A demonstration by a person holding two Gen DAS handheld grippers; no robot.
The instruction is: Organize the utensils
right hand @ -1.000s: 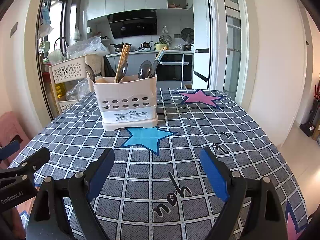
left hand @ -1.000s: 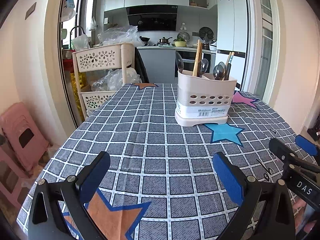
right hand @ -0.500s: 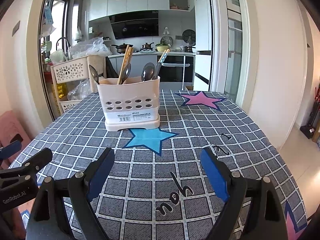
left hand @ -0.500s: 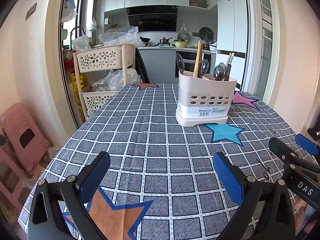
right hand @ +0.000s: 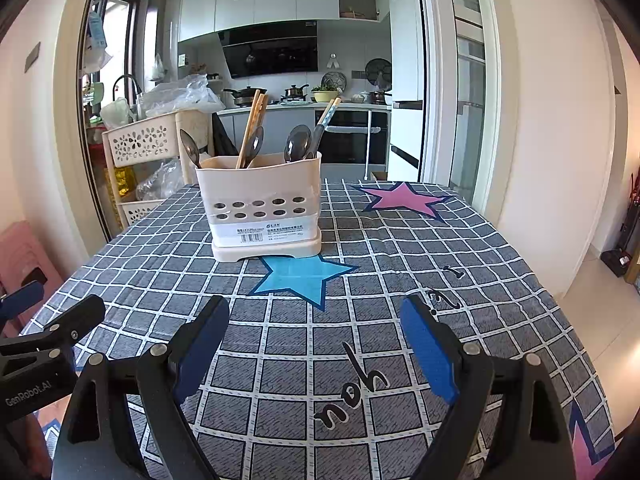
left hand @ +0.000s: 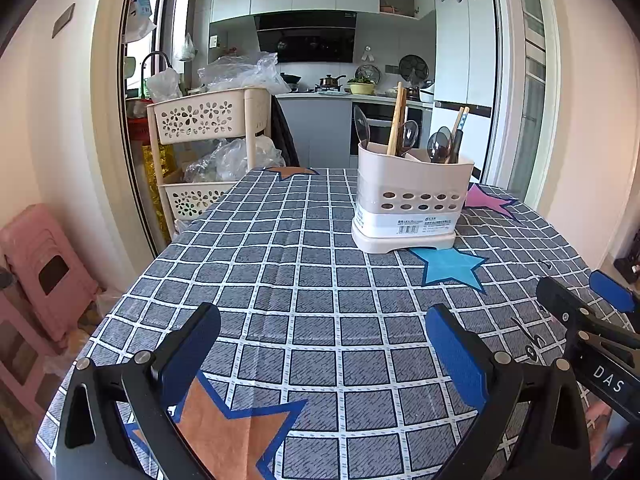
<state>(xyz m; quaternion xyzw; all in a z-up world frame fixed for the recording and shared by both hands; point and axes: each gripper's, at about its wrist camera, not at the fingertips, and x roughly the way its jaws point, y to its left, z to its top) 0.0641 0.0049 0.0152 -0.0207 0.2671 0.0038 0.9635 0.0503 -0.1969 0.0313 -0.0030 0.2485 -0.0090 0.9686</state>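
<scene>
A cream utensil holder [left hand: 412, 200] stands upright on the checked tablecloth [left hand: 320, 280], behind a blue star. It holds wooden chopsticks [left hand: 396, 120] and several dark spoons [left hand: 438, 148]. It also shows in the right wrist view [right hand: 264, 208], with chopsticks [right hand: 252, 128] and spoons [right hand: 298, 144] in it. My left gripper [left hand: 320, 340] is open and empty, low over the near table. My right gripper [right hand: 314, 340] is open and empty, also near the front edge. Each gripper shows at the side of the other's view.
A cream tiered basket cart [left hand: 204, 152] with plastic bags stands off the table's far left corner. Pink stools [left hand: 36, 280] sit on the floor at left. The kitchen counter [left hand: 352, 96] and a white fridge [left hand: 464, 60] lie behind.
Both grippers have drawn slightly back and up from the holder; more of the near tablecloth shows. Both stay open and empty.
</scene>
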